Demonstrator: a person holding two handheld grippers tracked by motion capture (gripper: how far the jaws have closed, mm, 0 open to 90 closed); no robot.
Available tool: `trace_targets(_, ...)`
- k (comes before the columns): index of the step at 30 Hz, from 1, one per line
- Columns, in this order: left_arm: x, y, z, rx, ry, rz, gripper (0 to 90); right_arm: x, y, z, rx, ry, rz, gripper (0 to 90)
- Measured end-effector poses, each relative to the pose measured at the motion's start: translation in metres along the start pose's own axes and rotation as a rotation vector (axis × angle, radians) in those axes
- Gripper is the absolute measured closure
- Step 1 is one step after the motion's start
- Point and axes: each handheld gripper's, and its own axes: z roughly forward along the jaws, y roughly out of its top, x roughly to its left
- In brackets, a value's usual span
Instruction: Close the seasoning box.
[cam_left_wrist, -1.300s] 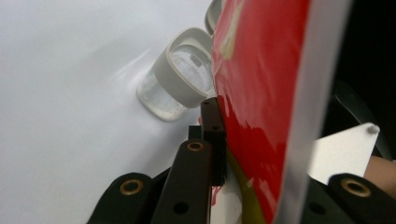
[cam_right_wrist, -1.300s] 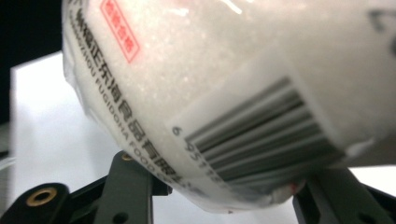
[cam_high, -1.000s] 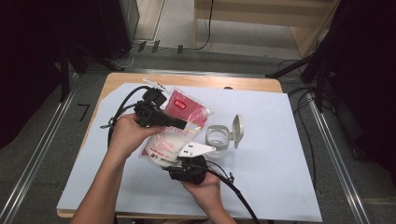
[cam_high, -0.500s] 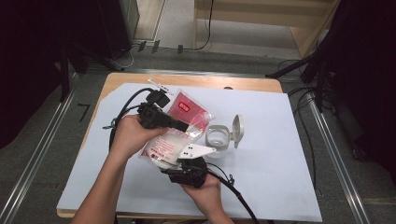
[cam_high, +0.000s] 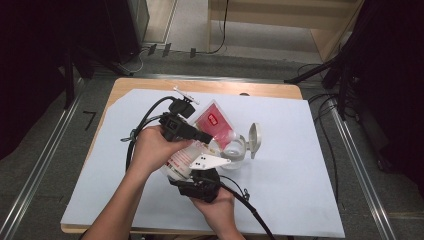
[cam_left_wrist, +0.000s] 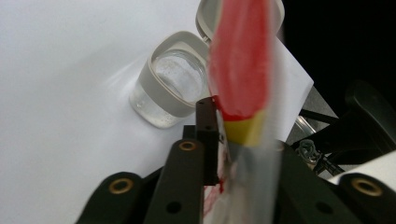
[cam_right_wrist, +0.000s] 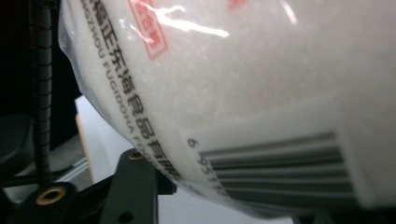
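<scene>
Since the earlier frame we have swung the bag (cam_high: 212, 131) rightward, so its red top now hangs beside the open jar (cam_high: 234, 150) on the surface (cam_high: 300, 190). Our left tool (cam_high: 202, 136) stays clamped on the bag's thin upper edge, its jaws having just twitched. Lower and to the right, our right tool (cam_high: 200, 172) cradles the bulging bottom, jaws closing in on it. We judge the bag soft, slumping and slippery, its granular fill shifting, so we grip the flat seam and support it underneath.

Open jar (cam_high: 235, 148) just beside held bag (cam_high: 212, 122)
</scene>
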Motion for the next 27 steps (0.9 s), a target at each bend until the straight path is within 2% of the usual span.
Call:
trace_targets(3, 0.004, 0.0, 0.0, -0.003, -0.017, -0.027, 80.7, -0.002, -0.003, 0.0, -0.009, 0.032, 0.028, 61.2)
trace_targets(5, 0.007, 0.0, 0.0, -0.011, -0.053, -0.051, 76.5, -0.003, -0.006, 0.002, -0.008, 0.048, 0.052, 61.4)
trace_targets(7, 0.01, -0.001, 0.0, -0.021, -0.07, -0.067, 74.8, -0.004, -0.007, 0.002, -0.017, 0.061, 0.073, 61.4)
trace_targets(10, 0.013, -0.001, 0.002, -0.022, -0.086, -0.072, 74.8, -0.005, -0.01, 0.003, -0.027, 0.073, 0.096, 61.5)
trace_targets(12, 0.013, -0.001, 0.002, -0.017, -0.084, -0.068, 75.8, -0.006, -0.011, 0.003, -0.029, 0.081, 0.099, 61.5)
trace_targets(14, 0.01, -0.001, 0.003, -0.01, -0.057, -0.054, 80.4, -0.008, -0.012, 0.004, -0.03, 0.091, 0.118, 61.6)
trace_targets(16, 0.008, -0.001, 0.003, 0.001, -0.004, -0.025, 86.8, -0.008, -0.013, 0.003, -0.022, 0.074, 0.101, 61.5)
trace_targets(17, 0.007, -0.002, 0.004, 0.009, 0.013, -0.025, 88.5, -0.007, -0.013, 0.003, -0.014, 0.07, 0.095, 61.4)
trace_targets(19, 0.007, -0.002, 0.004, 0.018, 0.004, -0.017, 89.8, -0.006, -0.014, 0.003, -0.007, 0.058, 0.074, 60.7)
trace_targets(20, 0.007, -0.001, 0.005, 0.014, -0.009, -0.015, 90.0, -0.004, -0.013, 0.003, -0.004, 0.033, 0.05, 59.7)
trace_targets(22, 0.005, 0.0, 0.007, 0.01, -0.054, -0.016, 90.0, 0.002, -0.011, 0.003, 0.01, -0.005, 0.01, 57.3)
trace_targets(24, 0.001, 0.001, 0.008, 0.005, -0.04, -0.005, 89.8, 0.005, -0.009, 0.004, 0.011, -0.014, 0.002, 55.7)
trace_targets(27, -0.001, 0.001, 0.009, 0.004, -0.031, -0.008, 87.3, 0.005, -0.007, 0.003, -0.001, 0.005, 0.039, 56.5)
